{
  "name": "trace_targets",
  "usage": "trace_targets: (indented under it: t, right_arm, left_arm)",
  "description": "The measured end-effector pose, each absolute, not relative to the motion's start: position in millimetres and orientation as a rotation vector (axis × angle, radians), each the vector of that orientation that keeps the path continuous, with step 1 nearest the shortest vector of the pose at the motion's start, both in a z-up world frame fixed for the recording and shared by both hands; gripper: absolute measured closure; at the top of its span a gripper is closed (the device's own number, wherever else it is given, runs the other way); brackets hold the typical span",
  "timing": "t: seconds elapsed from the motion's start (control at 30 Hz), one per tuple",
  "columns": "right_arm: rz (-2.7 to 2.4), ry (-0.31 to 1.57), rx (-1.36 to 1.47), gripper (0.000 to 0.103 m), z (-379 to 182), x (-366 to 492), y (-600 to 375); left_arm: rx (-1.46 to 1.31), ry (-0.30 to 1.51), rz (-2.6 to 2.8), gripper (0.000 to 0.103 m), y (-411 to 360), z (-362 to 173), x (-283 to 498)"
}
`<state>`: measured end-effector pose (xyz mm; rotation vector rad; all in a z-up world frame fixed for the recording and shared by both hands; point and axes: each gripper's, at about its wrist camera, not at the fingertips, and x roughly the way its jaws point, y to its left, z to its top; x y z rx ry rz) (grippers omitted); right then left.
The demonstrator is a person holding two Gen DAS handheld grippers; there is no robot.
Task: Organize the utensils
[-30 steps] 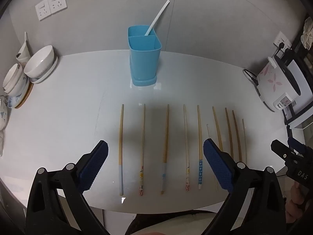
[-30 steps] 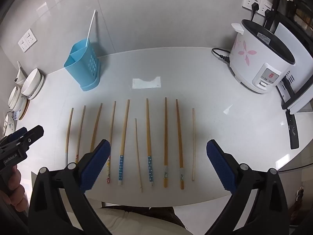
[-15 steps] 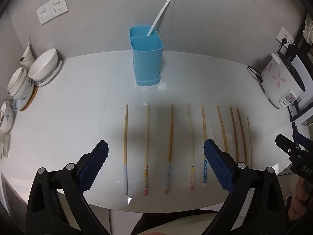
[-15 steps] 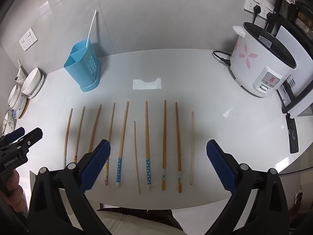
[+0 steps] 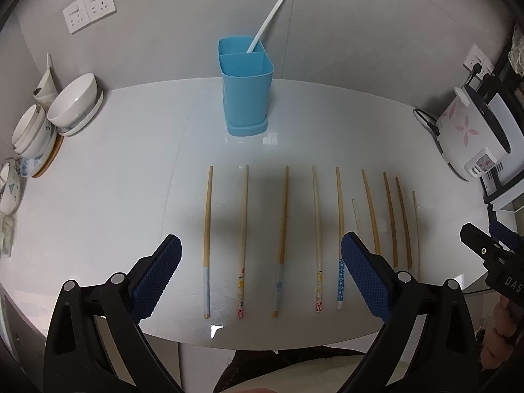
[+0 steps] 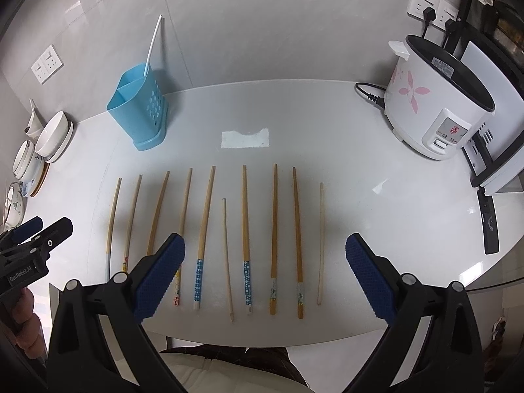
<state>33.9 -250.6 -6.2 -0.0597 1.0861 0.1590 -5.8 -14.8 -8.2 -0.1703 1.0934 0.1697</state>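
Several wooden chopsticks (image 5: pixel 282 239) (image 6: pixel 274 235) lie side by side in a row on the white table (image 5: pixel 114 180) (image 6: pixel 376 170), patterned ends toward me. Behind them stands a blue two-compartment utensil holder (image 5: pixel 246 85) (image 6: pixel 139 109) with one white chopstick (image 5: pixel 267 23) (image 6: pixel 153 46) leaning in its back compartment. My left gripper (image 5: pixel 260 271) hovers open over the near ends of the left chopsticks, nothing between its blue pads. My right gripper (image 6: pixel 265 273) hovers open over the near ends of the right chopsticks, also empty.
Stacked white bowls (image 5: pixel 73 104) (image 6: pixel 54 137) sit at the far left. A white rice cooker (image 6: pixel 439 101) (image 5: pixel 471 137) with its cord stands at the right, a dark stand beside it. A white paper patch (image 6: pixel 245 138) lies behind the row. The table's front edge is just below the chopsticks.
Both grippers have drawn back and up a little, so the chopstick row and the holder sit slightly farther and lower in both views. Both remain open. Nothing on the table moved.
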Motion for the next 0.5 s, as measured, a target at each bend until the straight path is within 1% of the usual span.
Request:
trace_targets:
  t: [0.5]
  right_arm:
    - [0.143,1.071,-0.072,0.008,-3.3,33.2,-253.8]
  left_arm:
    - [-0.167,1.111,0.147,0.007,-20.0,-8.0,-4.0]
